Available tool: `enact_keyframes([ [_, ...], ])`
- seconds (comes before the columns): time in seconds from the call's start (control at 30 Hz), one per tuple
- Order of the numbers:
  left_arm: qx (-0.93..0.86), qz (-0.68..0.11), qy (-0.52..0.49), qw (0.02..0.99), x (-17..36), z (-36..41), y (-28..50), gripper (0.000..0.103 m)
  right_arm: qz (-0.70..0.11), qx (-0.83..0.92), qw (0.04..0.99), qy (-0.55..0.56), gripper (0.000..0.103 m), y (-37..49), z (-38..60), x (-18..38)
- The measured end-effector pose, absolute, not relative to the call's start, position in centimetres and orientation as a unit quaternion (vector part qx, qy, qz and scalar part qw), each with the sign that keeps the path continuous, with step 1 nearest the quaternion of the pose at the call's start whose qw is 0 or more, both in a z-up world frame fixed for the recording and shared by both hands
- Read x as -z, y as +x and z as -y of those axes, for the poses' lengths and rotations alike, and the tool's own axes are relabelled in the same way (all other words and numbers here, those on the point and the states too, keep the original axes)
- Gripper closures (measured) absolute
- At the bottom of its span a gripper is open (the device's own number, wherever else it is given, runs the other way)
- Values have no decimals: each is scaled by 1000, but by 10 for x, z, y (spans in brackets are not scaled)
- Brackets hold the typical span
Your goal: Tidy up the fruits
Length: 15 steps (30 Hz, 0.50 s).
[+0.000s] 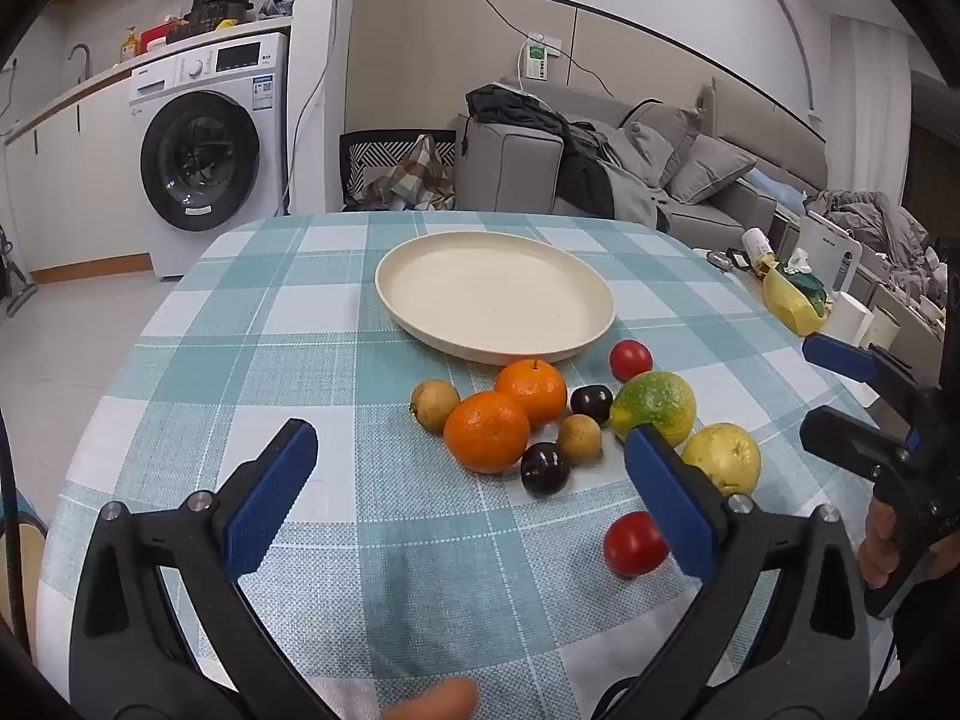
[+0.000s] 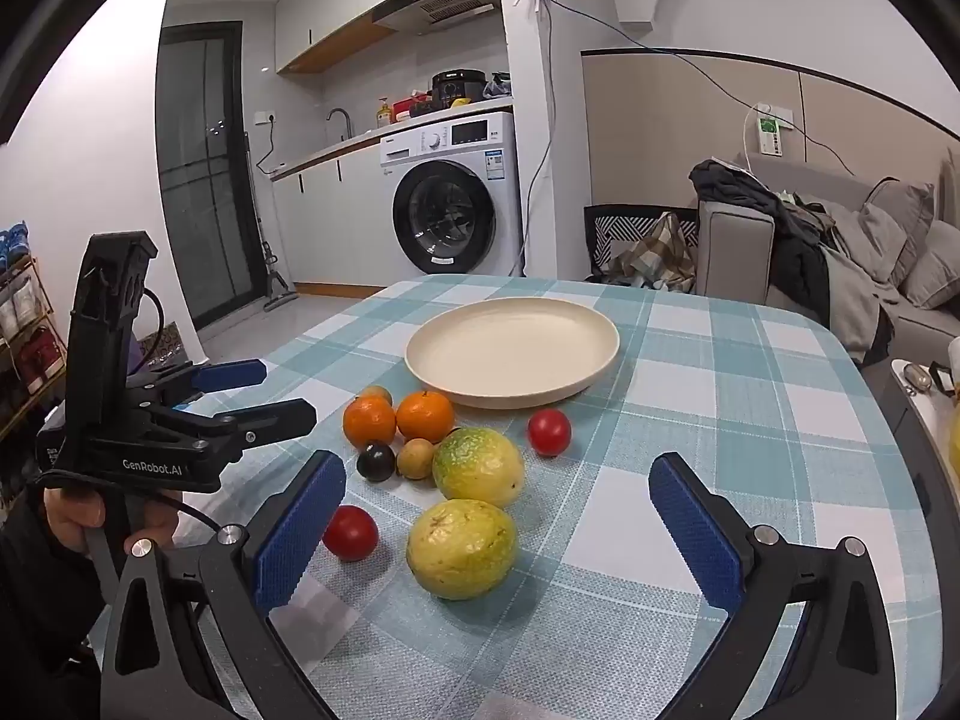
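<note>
The left gripper (image 1: 468,483) hangs over the checked tabletop (image 1: 336,324) with its jaws spread wide and nothing between them. The right gripper (image 2: 498,516) is likewise wide open and empty, and each view catches the other tool at its edge.

Taking the cream plate (image 1: 420,264) as landmark, all the fruit lies on the cloth on its near side. Farthest from the plate is a red tomato (image 1: 633,543), half hidden behind a blue pad in the left view but whole in the right one (image 2: 351,533). The yellow guava (image 2: 462,549) sits nearest the right camera; the green-yellow guava (image 2: 478,467) is just beyond it, toward the plate. Closer to the plate come two dark plums (image 1: 545,468) (image 1: 591,401); only one shows clearly in the right view. Two small brown fruits (image 1: 579,438) (image 1: 434,405) flank two oranges (image 1: 487,432) (image 1: 531,391), the farther orange nearly at the plate's rim. A second tomato (image 1: 630,360) rests just beside the rim. The plate holds nothing.
</note>
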State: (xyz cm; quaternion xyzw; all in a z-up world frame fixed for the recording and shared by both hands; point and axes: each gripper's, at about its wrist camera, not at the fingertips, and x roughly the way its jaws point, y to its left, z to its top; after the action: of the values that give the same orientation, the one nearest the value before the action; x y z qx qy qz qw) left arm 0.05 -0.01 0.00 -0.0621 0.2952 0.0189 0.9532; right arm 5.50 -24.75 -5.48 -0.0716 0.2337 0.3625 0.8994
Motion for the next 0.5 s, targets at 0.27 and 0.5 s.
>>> enact_keyframes([
  [0.27,-19,-290,-63,955,0,0,1,1,-243,-365,896,-72,0,60,247,57],
  [0.5,-20,-291,-62,955,1,0,1,1,-241,-363,897,-73,0,59,248,57],
])
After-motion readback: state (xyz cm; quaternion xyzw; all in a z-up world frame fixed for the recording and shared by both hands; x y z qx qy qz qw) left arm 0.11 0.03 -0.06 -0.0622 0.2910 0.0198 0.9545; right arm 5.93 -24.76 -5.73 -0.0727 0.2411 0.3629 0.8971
